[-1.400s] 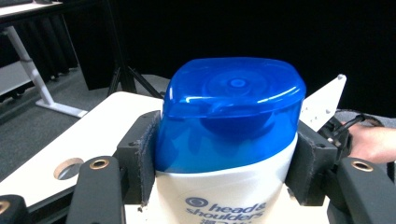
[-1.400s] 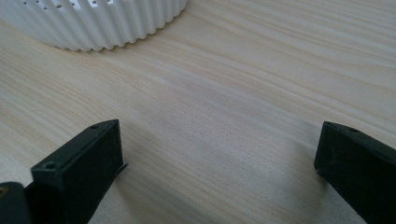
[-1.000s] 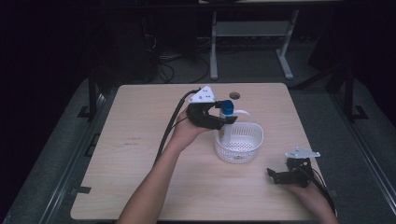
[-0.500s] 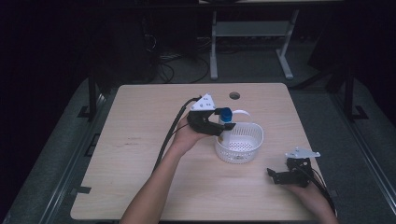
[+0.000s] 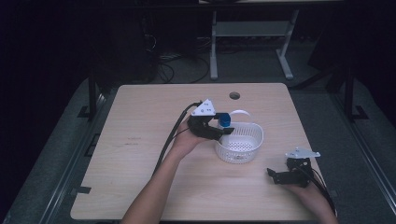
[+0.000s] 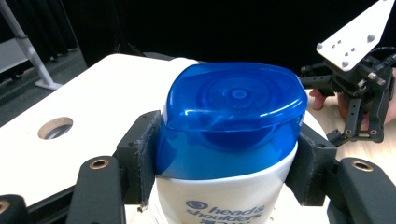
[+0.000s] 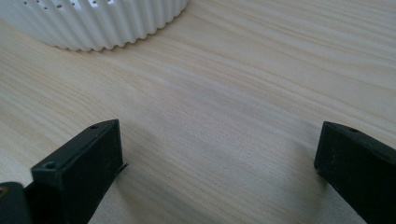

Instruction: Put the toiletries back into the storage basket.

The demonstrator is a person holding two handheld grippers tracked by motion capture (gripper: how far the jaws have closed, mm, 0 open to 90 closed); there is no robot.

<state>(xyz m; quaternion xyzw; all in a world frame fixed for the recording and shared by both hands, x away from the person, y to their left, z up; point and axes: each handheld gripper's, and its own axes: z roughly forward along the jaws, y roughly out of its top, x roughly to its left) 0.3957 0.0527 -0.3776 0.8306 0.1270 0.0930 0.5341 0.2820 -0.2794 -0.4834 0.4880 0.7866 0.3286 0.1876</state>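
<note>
The left claw (image 6: 224, 154) clamps a blue-capped shampoo bottle (image 6: 229, 126) above the white basket's (image 5: 252, 137) far-left rim; its label reads from the left gripper view. The right claw (image 7: 219, 163) gapes wide, low over the bare surface (image 7: 233, 93) near-right of the basket.

Bright table, dark room

Light falls from above on the pale wooden table (image 5: 140, 135), and the floor and room around it are nearly black. The shampoo bottle's blue cap (image 6: 233, 116) shines with soft glare and looks a bit fuzzy up close. The black jaws cast soft grey shadows on the wood grain.
</note>
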